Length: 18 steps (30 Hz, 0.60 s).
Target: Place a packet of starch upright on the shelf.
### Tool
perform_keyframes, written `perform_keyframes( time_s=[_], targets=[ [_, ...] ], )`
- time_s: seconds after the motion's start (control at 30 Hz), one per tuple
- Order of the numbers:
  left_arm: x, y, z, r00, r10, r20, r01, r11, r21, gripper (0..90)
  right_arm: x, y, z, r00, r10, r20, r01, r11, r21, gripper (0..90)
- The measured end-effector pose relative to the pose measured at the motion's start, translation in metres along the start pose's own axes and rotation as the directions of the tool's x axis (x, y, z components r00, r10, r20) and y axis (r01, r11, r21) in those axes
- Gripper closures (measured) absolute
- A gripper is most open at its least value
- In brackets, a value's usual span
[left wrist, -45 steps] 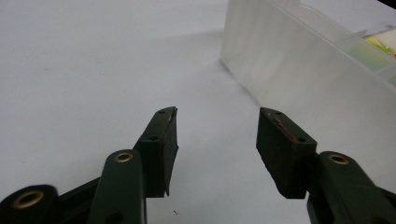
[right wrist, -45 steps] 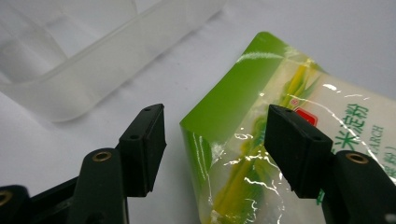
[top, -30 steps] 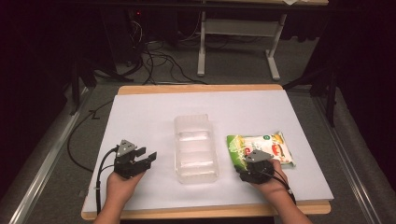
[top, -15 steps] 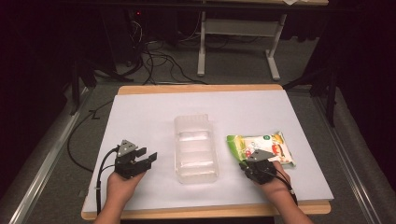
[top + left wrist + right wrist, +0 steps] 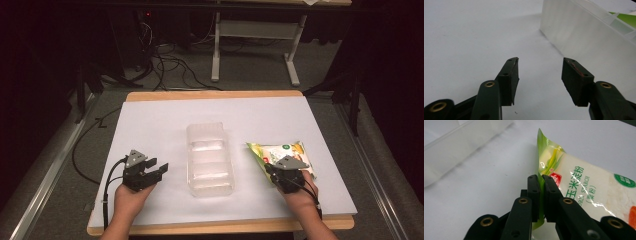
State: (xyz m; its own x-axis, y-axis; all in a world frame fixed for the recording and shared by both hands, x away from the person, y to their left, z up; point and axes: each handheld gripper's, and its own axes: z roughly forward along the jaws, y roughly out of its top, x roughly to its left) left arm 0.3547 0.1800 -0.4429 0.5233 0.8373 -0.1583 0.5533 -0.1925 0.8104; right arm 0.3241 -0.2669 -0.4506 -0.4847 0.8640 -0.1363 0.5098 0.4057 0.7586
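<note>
On the white counter point(image 5: 165, 125) a clear plastic tub point(image 5: 209, 159) stands in the middle, with a green and white bag point(image 5: 279, 154) of corn starch just beside it on the right. The right claw point(image 5: 542, 192) is pressed together on the bag's green sealed edge, pinching it at the near left corner while the rest of the bag lies on the counter. The left claw point(image 5: 540, 75) is spread wide with nothing between its jaws, resting low at the counter's near left, apart from the tub's side wall.
</note>
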Motion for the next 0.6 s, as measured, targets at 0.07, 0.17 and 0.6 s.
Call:
perform_keyframes(
  time_s=[0.07,0.17,0.6],
  targets=[
    [0.000,0.000,0.000,1.0000,-0.001,0.000,0.001,1.0000,0.000,48.1,0.001,-0.002,0.002,0.9999,-0.004,-0.014,0.004,1.000,0.005,85.3],
    [0.000,0.000,0.000,1.0000,-0.001,0.000,0.001,1.0000,0.000,48.1,0.005,-0.002,0.004,0.9995,-0.012,-0.028,0.013,1.000,0.009,84.8],
    [-0.001,0.000,0.001,1.0000,-0.001,0.007,0.001,1.0000,0.004,47.9,0.023,-0.008,0.018,0.9939,-0.108,-0.023,0.110,0.990,0.091,71.9]
  ],
)
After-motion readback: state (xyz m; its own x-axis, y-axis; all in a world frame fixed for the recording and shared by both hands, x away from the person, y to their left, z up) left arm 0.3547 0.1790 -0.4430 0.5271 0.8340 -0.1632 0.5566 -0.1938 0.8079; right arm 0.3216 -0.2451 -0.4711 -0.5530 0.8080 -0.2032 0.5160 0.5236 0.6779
